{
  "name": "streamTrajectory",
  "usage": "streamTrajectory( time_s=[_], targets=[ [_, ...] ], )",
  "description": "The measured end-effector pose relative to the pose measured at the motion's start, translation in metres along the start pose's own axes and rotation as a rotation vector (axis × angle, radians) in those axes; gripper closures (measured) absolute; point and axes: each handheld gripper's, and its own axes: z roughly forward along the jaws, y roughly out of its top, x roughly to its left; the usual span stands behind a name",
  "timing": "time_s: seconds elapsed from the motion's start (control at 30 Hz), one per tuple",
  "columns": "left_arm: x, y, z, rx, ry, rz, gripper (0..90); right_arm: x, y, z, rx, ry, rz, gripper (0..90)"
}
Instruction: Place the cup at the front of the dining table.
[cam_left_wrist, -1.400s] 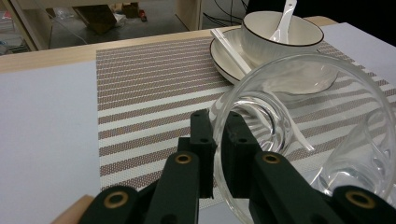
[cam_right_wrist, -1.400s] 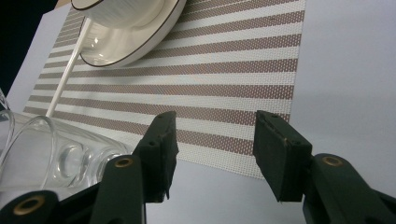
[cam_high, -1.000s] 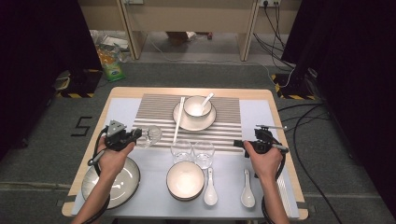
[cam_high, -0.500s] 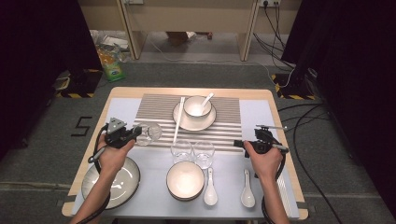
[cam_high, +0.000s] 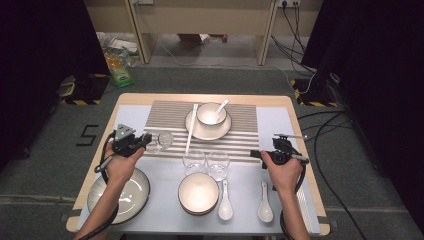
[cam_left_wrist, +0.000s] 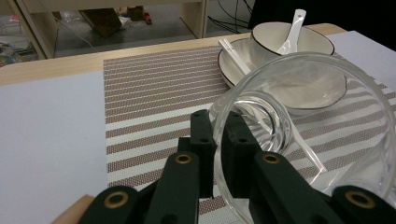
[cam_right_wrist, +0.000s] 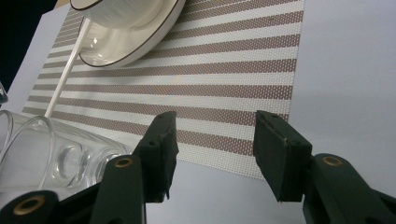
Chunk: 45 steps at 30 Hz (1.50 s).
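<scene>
My left gripper (cam_high: 145, 139) (cam_left_wrist: 218, 140) is shut on the rim of a clear drinking glass (cam_high: 161, 140) (cam_left_wrist: 303, 116), one jaw inside the wall and one outside. The glass is tipped on its side over the left edge of the striped placemat (cam_high: 170, 117) (cam_left_wrist: 149, 93). My right gripper (cam_high: 255, 154) (cam_right_wrist: 212, 154) stands open just above the table by the placemat's right edge (cam_right_wrist: 243, 84), with nothing between its jaws.
A bowl with a spoon on a saucer (cam_high: 209, 121) sits at the back, chopsticks (cam_high: 190, 129) beside it. Two upright glasses (cam_high: 206, 163) stand mid-table, with a bowl (cam_high: 198, 193) and two spoons (cam_high: 245, 201) in front. A plate (cam_high: 135, 192) lies front left.
</scene>
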Motion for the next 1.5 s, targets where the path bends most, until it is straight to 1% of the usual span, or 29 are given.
streamTrajectory(
  time_s=[0.3,0.33,0.7,0.77,0.8,0.83,1.07,1.17,1.5],
  targets=[
    [0.001,0.004,0.0,-0.008,0.004,-0.002,84.0,0.0,0.0,0.0,-0.001,0.001,0.001,49.8],
    [0.001,0.005,0.0,-0.008,0.005,0.0,84.1,0.0,0.0,0.0,-0.001,0.0,-0.006,49.9],
    [0.003,0.009,0.001,-0.013,0.01,0.001,84.0,0.001,0.0,0.001,0.004,0.0,0.001,49.7],
    [0.003,0.01,0.001,-0.013,0.009,0.0,84.0,0.001,0.0,0.001,0.005,0.001,0.005,49.7],
    [0.003,0.01,0.001,-0.013,0.01,-0.001,84.0,0.0,0.0,0.001,0.002,0.003,-0.003,49.7],
    [0.003,0.01,0.002,-0.013,0.01,-0.003,84.0,0.0,0.0,0.001,0.005,0.001,0.005,49.8],
    [0.005,0.011,0.003,-0.013,0.013,-0.004,84.0,0.0,0.0,0.001,0.002,0.003,0.003,49.7],
    [0.005,0.012,0.004,-0.017,0.013,-0.007,84.0,0.0,0.0,0.001,0.006,0.001,0.009,49.7],
    [0.007,0.013,0.006,-0.015,0.017,-0.012,84.0,0.0,0.0,0.001,0.004,0.0,0.004,49.7]
  ],
)
